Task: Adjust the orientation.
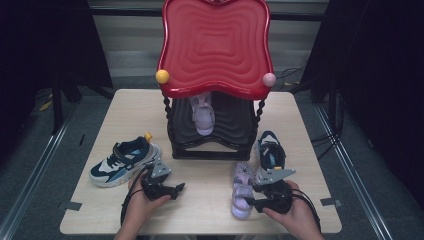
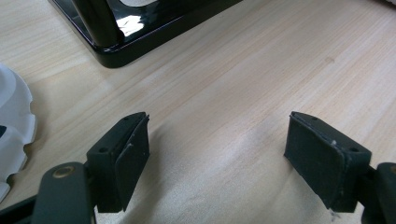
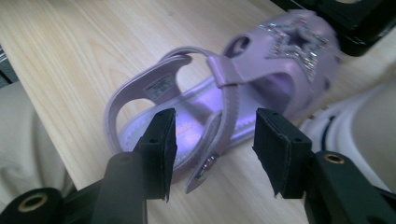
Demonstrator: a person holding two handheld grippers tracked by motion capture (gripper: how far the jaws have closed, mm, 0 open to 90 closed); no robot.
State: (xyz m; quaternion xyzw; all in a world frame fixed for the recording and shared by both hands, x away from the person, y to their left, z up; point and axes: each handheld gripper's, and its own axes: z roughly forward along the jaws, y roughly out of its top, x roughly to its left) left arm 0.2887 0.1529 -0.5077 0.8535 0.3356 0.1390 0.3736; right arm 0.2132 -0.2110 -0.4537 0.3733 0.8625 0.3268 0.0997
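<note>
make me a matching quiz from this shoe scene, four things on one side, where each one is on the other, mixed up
Things:
1. purple sandal
2. blue and white sneaker
3. pale purple sandal
4. left tongs

Places:
A. on the lower shelf of the red-topped rack
B. on the table, left of the rack
C. over bare wood, nothing between the jaws
D. on the table, its side strap between the jaws of the right tongs

Pairs: 1-D, 2-B, 3-A, 4-C
</note>
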